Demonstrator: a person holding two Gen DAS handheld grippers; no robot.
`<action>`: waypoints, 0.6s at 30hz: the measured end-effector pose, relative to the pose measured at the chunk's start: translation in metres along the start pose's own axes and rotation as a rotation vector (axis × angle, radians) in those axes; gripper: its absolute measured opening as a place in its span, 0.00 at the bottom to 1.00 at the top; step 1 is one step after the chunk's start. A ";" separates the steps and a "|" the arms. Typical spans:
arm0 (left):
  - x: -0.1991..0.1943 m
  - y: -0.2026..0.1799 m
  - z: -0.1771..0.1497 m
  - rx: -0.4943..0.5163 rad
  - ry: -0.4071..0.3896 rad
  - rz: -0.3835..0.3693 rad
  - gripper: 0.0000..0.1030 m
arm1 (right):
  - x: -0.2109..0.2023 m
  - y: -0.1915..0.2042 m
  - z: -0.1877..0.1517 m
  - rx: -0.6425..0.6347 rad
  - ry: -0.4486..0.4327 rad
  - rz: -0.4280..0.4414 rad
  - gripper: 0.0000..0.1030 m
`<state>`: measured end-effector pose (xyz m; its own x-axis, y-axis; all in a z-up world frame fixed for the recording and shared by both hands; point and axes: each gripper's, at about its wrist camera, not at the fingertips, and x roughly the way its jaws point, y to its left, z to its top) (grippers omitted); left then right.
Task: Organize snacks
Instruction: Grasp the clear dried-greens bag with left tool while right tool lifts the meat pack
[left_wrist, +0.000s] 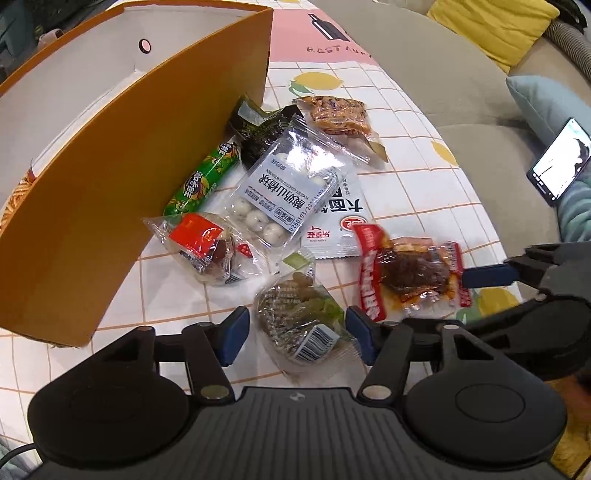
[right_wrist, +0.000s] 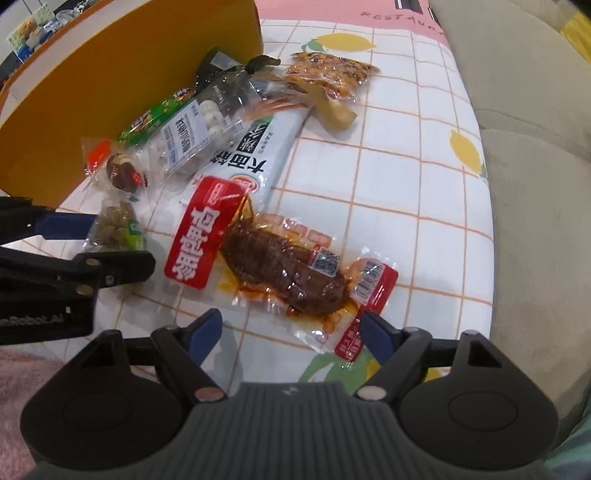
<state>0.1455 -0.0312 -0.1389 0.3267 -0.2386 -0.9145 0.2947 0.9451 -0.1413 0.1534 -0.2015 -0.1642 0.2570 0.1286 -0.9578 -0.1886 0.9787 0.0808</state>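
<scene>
Several snack packs lie on the checked tablecloth beside an orange box (left_wrist: 92, 206). My left gripper (left_wrist: 297, 334) is open, its blue fingers on either side of a clear pack of green snacks (left_wrist: 299, 314), also seen in the right wrist view (right_wrist: 118, 225). My right gripper (right_wrist: 291, 328) is open just in front of a red pack of brown braised meat (right_wrist: 280, 266), which shows in the left wrist view (left_wrist: 410, 269) too. Its fingertips (left_wrist: 487, 275) reach that pack from the right.
Further back lie a clear pack of white balls (left_wrist: 288, 192), a green sausage stick (left_wrist: 203, 181), a white packet (left_wrist: 343, 225), a small red-labelled pack (left_wrist: 207, 247), a dark green pack (left_wrist: 258, 129) and an orange-brown pack (left_wrist: 340, 114). A sofa (left_wrist: 443, 81) and a phone (left_wrist: 557, 162) sit right.
</scene>
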 end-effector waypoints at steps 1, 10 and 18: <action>-0.001 0.000 0.000 -0.001 -0.003 0.002 0.67 | -0.001 0.000 0.001 0.003 -0.013 0.001 0.67; -0.006 0.005 -0.003 -0.011 0.000 0.055 0.62 | -0.011 -0.005 0.004 0.047 -0.059 0.074 0.59; -0.003 0.007 -0.006 0.000 0.015 0.066 0.66 | -0.002 0.022 0.005 -0.221 -0.085 -0.011 0.68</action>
<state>0.1412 -0.0221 -0.1399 0.3314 -0.1725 -0.9276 0.2729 0.9586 -0.0807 0.1538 -0.1790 -0.1592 0.3372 0.1407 -0.9309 -0.3862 0.9224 -0.0005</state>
